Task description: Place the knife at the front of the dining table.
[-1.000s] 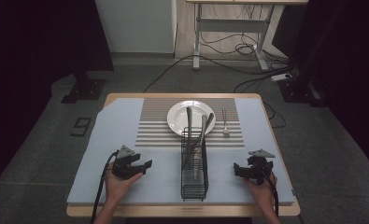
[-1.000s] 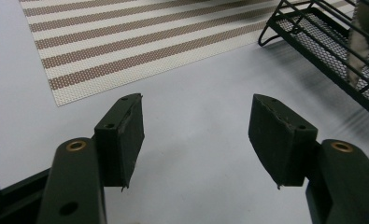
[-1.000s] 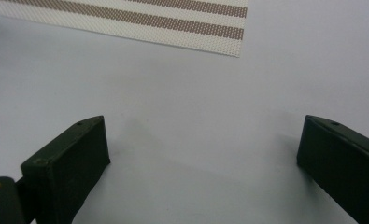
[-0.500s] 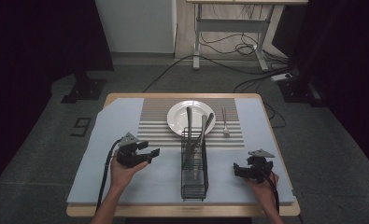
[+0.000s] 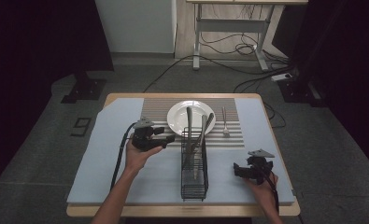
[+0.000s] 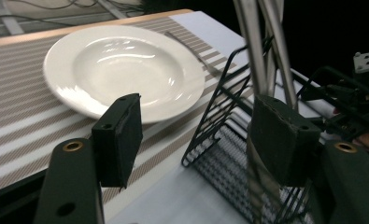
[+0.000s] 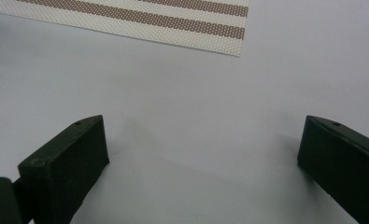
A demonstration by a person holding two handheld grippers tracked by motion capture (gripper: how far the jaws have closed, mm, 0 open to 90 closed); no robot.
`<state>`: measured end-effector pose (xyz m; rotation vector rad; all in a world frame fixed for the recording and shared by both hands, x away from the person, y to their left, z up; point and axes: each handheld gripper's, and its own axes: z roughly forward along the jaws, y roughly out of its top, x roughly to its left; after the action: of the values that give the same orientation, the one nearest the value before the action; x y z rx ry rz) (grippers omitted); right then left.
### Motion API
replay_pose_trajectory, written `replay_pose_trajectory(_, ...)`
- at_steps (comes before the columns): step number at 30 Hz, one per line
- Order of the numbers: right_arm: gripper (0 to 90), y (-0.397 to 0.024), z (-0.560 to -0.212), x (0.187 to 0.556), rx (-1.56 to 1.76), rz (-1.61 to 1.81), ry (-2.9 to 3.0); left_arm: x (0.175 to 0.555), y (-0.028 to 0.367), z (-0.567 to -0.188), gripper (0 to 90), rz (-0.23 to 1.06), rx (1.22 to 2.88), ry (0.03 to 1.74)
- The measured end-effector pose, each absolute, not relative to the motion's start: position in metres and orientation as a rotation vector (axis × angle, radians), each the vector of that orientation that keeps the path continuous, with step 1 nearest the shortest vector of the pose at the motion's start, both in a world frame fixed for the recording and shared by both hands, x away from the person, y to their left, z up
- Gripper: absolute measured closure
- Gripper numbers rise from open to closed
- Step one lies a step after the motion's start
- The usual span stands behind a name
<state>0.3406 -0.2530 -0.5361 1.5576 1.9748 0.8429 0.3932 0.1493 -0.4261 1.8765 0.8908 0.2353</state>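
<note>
Both grippers with jaws apart, holding nothing.
Left gripper [image 5: 169, 138] sits at nine o'clock of the wire rack [image 5: 194, 163]; right gripper [image 5: 237, 170] at four.

Your left gripper [image 5: 169, 138] is black, with a grey three-cornered plate on top and a black cable trailing from it. Its jaws carry dark pads and brass-coloured rivets. Your right gripper [image 5: 237, 171] matches it. Your forearms are bare.

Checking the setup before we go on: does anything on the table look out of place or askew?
Nothing is spilled or damaged. The utensils lean at different angles in the black wire rack, and one fork lies alone on the striped mat right of the white plate.
</note>
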Motion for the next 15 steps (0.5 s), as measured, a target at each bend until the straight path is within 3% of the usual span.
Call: replay_pose_trajectory(15,1.3,-0.253,-0.536,0.341,1.558,0.841,1.977,0.419,0.116,-0.408,35.2,0.212,1.907,0.818)
